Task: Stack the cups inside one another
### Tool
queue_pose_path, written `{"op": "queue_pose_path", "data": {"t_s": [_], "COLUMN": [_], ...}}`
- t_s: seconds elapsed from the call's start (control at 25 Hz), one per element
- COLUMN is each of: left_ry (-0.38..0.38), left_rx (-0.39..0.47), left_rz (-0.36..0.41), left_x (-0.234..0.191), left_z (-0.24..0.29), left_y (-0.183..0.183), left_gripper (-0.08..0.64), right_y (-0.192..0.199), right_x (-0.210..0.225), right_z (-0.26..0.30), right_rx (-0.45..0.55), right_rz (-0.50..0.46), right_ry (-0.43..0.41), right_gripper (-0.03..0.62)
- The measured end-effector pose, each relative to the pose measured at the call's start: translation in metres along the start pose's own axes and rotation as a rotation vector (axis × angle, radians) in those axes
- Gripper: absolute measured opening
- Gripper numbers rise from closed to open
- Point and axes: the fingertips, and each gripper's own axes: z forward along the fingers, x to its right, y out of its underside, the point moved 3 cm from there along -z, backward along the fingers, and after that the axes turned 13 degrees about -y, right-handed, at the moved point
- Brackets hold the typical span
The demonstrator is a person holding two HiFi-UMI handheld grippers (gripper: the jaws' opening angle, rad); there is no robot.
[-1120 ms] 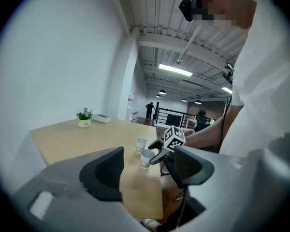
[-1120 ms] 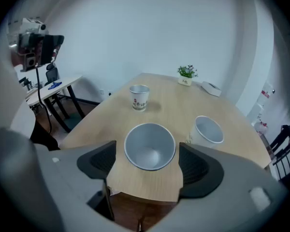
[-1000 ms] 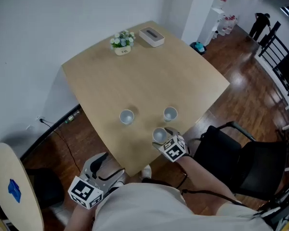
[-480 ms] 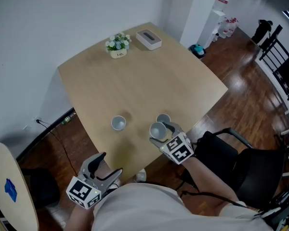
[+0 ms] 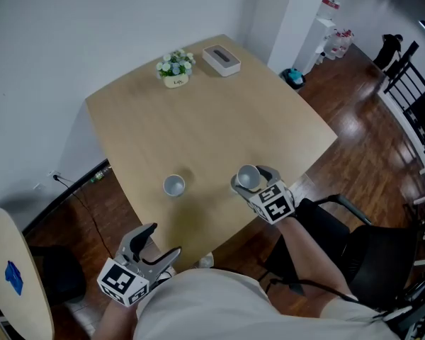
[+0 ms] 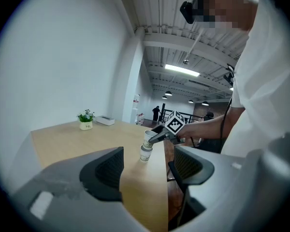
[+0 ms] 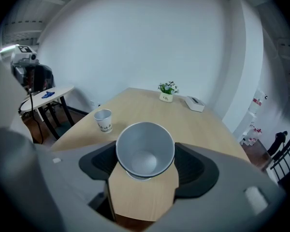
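My right gripper (image 5: 253, 180) is shut on a grey-lined paper cup (image 5: 248, 177) near the table's front right edge. In the left gripper view this held cup (image 6: 148, 137) hangs slightly tilted right at the mouth of a second upright cup (image 6: 145, 154). In the right gripper view the held cup (image 7: 145, 149) fills the space between the jaws, and only a sliver of the lower cup's rim (image 7: 144, 177) shows beneath it. A third cup (image 5: 173, 185) stands alone to the left. My left gripper (image 5: 154, 249) is open and holds nothing, low beyond the table's near edge.
A small flower pot (image 5: 174, 66) and a white tissue box (image 5: 222, 57) stand at the far side of the wooden table (image 5: 198, 119). A black chair (image 5: 372, 243) is at the right, and a round side table (image 5: 14, 278) at the lower left.
My right gripper has carried its cup away from the near edge and to the right, until it covers the right-hand cup. The left gripper has stayed put.
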Motion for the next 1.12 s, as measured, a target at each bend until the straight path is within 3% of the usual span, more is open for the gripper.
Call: {"op": "queue_pose_path", "data": {"t_s": [0.24, 0.48, 0.72, 0.96, 1.12], "left_ry": [-0.009, -0.011, 0.002, 0.019, -0.047], "left_rx": [-0.004, 0.002, -0.007, -0.029, -0.039], "left_rz": [-0.012, -0.002, 0.006, 0.022, -0.006], "left_x": [-0.008, -0.016, -0.025, -0.032, -0.050], "left_z": [-0.006, -0.020, -0.047, -0.081, -0.122], "left_y": [0.005, 0.006, 0.015, 0.032, 0.043], "left_gripper": [0.342, 0.351, 0.360, 0.360, 0.364], "right_y": [0.016, 0.013, -0.020, -0.040, -0.056], "right_x": [0.004, -0.003, -0.065, -0.132, -0.152], "right_z": [0.019, 0.012, 0.013, 0.060, 0.104], "right_rx": [-0.028, -0.017, 0.027, 0.022, 0.000], "right_rz": [0.033, 0.043, -0.012, -0.055, -0.049], "right_ry": [-0.010, 0.041, -0.018, -0.105, -0.124], "right_gripper": [0.371, 0.387, 0.387, 0.387, 0.412]}}
